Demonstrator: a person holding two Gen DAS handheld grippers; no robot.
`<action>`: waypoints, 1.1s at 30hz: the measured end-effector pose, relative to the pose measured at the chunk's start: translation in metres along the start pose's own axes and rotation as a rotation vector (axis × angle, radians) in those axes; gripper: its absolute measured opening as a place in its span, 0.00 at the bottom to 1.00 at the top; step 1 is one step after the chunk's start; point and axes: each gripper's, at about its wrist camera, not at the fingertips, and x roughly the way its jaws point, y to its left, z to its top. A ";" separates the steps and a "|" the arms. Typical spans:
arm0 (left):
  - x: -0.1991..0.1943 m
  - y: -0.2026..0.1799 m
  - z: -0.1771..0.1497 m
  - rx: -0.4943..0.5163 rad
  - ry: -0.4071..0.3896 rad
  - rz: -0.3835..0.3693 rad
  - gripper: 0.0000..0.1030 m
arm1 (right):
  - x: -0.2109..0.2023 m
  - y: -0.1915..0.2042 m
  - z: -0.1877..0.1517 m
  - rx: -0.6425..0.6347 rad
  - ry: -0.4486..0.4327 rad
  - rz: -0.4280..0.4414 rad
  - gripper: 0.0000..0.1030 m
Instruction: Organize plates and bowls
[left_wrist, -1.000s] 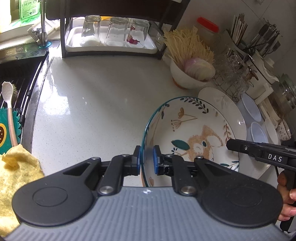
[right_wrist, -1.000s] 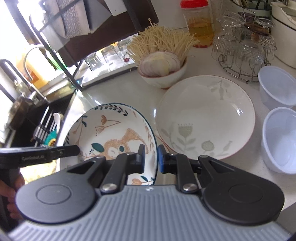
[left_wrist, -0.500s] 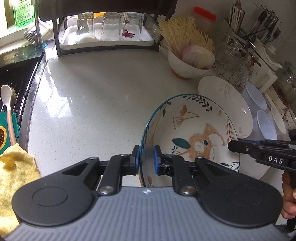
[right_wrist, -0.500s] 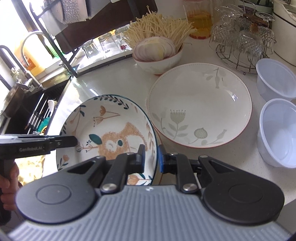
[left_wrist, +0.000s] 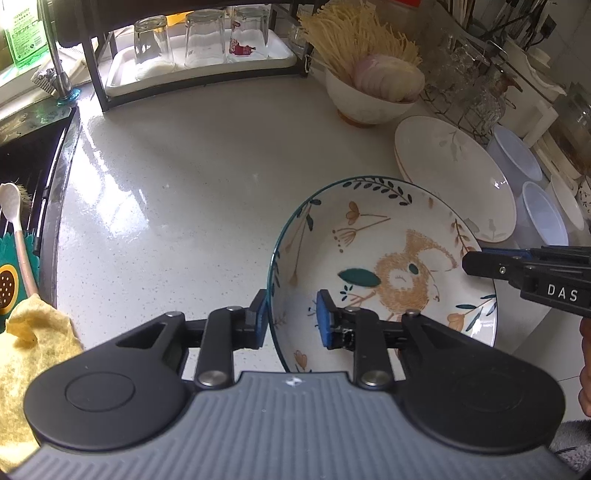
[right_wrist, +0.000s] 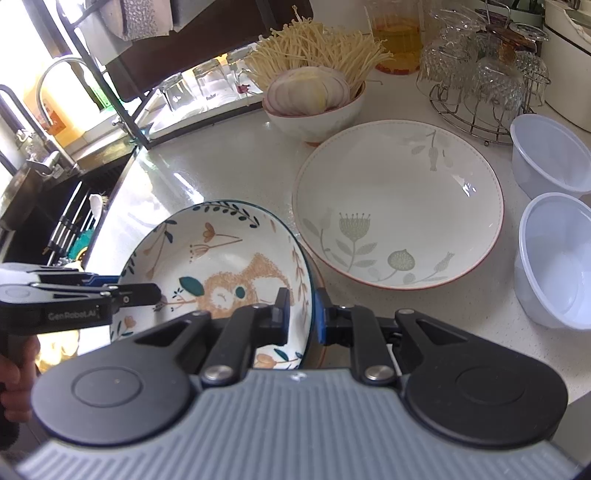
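Note:
A painted plate with a blue rim, leaves and an orange animal is held over the counter near the front edge; it also shows in the right wrist view. My left gripper straddles its left rim with the pads apart, open. My right gripper is shut on its right rim. A white floral plate lies on the counter just right of it, also in the left wrist view.
A bowl of noodles and onion stands behind. Two plastic tubs sit at the right, a glass rack beyond. A tray of upturned glasses is at the back, the sink and a yellow cloth left.
My left gripper's pads have spread apart from the plate's left rim. The right gripper has kept its grip. The plate has moved a little nearer the white plate.

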 end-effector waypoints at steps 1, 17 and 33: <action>0.000 -0.001 0.000 0.004 0.004 -0.008 0.40 | 0.000 0.001 0.000 -0.003 0.001 -0.003 0.17; -0.007 -0.006 0.005 -0.037 0.023 -0.024 0.71 | 0.001 0.004 0.001 -0.045 0.016 -0.017 0.15; -0.023 0.015 -0.010 -0.176 -0.049 0.015 0.24 | -0.003 0.000 0.001 -0.031 0.043 0.020 0.16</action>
